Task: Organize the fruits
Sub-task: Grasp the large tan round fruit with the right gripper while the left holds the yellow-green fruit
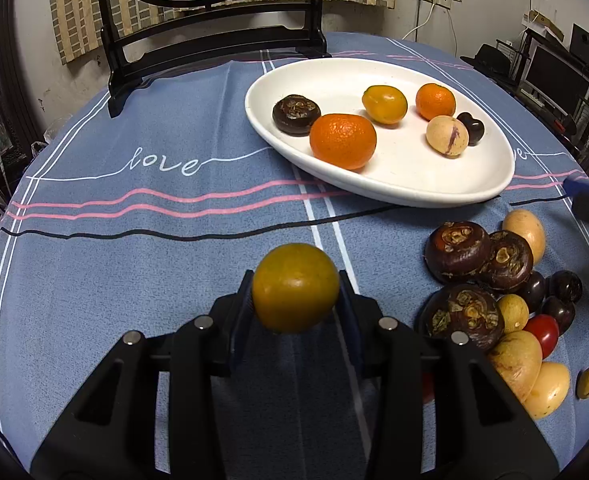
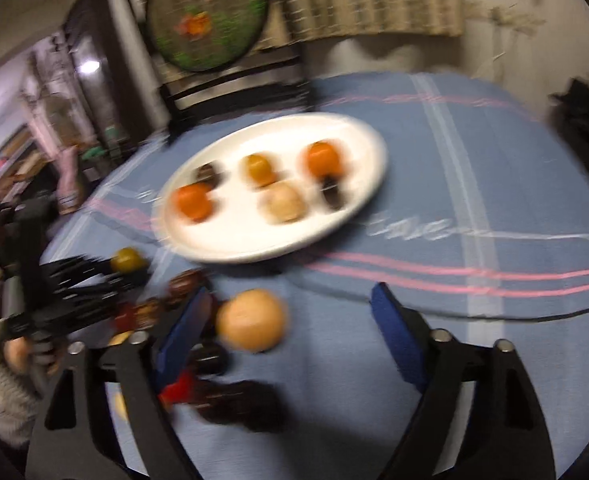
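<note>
My left gripper [image 1: 296, 292] is shut on a yellow-green citrus fruit [image 1: 295, 288] and holds it above the blue tablecloth, short of the white oval plate [image 1: 414, 184]. The plate holds two oranges, a yellow fruit, a tan fruit and two dark ones. A pile of loose fruit [image 1: 494, 292] lies right of the gripper. The right wrist view is blurred. There my right gripper [image 2: 290, 320] is open, with a tan round fruit [image 2: 251, 319] on the cloth between its fingers, nearer the left one. The left gripper [image 2: 94, 276] with its fruit shows at the left.
A black wooden stand [image 1: 214, 48] with a round screen rises at the table's far side, behind the plate [image 2: 278, 240]. Dark and red fruits [image 2: 214, 380] lie close by my right gripper's left finger. A black cable [image 1: 174, 236] crosses the cloth.
</note>
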Motion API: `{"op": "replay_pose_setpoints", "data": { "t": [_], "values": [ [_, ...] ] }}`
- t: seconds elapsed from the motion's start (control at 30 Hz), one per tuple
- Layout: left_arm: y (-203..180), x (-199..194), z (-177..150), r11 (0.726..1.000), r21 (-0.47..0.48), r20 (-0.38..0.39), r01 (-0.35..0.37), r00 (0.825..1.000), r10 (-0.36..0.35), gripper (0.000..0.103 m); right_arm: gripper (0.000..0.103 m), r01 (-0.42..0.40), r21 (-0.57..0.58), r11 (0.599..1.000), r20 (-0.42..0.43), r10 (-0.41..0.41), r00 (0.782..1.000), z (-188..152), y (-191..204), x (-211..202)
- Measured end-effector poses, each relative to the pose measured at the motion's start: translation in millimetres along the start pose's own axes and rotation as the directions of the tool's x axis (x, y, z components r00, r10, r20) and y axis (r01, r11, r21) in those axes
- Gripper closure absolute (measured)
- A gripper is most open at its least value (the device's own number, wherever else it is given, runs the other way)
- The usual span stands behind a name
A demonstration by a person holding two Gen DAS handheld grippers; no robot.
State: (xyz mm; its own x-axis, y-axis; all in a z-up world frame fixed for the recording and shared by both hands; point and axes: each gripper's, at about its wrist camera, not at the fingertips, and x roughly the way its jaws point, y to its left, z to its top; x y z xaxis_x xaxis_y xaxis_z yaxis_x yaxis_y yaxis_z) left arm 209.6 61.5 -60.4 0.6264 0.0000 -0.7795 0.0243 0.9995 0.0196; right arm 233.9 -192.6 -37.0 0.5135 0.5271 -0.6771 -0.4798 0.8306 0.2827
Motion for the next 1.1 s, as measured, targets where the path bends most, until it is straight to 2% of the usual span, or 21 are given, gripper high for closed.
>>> {"op": "replay_pose_setpoints", "data": {
  "t": [0.03,0.13,0.23,0.37,0.43,0.57,0.7,0.93,1.1],
  "values": [
    [0.2,-0.3,-0.2,1.000,0.000,0.000,-0.001,1.000,0.001,0.062,0.037,-0.038,0.005,0.999,-0.030,0.039,0.999,-0.5,3.3,6.2],
    [0.5,-0.3,-0.1,1.000,0.000,0.000,-0.002,1.000,0.002,0.062,0.046,-0.078,0.024,0.997,-0.085,0.079,0.993,-3.1,4.7,19.9],
    [0.4,-0.2,0.0,1.000,0.002,0.000,-0.004,1.000,0.004,0.062,0.048,-0.100,0.062,0.993,-0.102,0.106,0.989,-4.5,2.2,24.8],
    [0.1,-0.1,0.1,1.000,0.004,0.000,-0.008,1.000,0.008,0.062,0.048,-0.167,0.180,0.970,-0.088,0.185,0.979,-3.1,-12.5,27.2],
    [0.7,0.0,0.0,1.000,0.005,0.000,-0.009,1.000,0.009,0.061,0.048,-0.175,0.203,0.963,-0.085,0.195,0.977,-2.7,-14.9,27.9],
    [0.0,0.1,0.1,1.000,0.006,0.001,-0.010,1.000,0.010,0.061,0.053,-0.040,0.064,0.997,-0.121,0.047,0.992,-4.9,7.0,36.3],
    [0.0,0.3,0.1,1.000,0.005,0.000,-0.011,1.000,0.011,0.060,0.054,0.094,-0.120,0.988,-0.111,-0.107,0.988,-10.0,33.1,41.2],
    [1.1,0.3,0.1,1.000,0.004,0.001,-0.012,1.000,0.012,0.058,0.057,0.160,-0.192,0.968,-0.072,-0.177,0.982,-13.1,42.9,44.0],
    [2.9,0.9,0.3,1.000,0.000,0.002,-0.002,1.000,0.002,0.059,0.057,0.158,-0.186,0.970,-0.069,-0.173,0.983,-11.8,37.0,41.5]
  ]
}}
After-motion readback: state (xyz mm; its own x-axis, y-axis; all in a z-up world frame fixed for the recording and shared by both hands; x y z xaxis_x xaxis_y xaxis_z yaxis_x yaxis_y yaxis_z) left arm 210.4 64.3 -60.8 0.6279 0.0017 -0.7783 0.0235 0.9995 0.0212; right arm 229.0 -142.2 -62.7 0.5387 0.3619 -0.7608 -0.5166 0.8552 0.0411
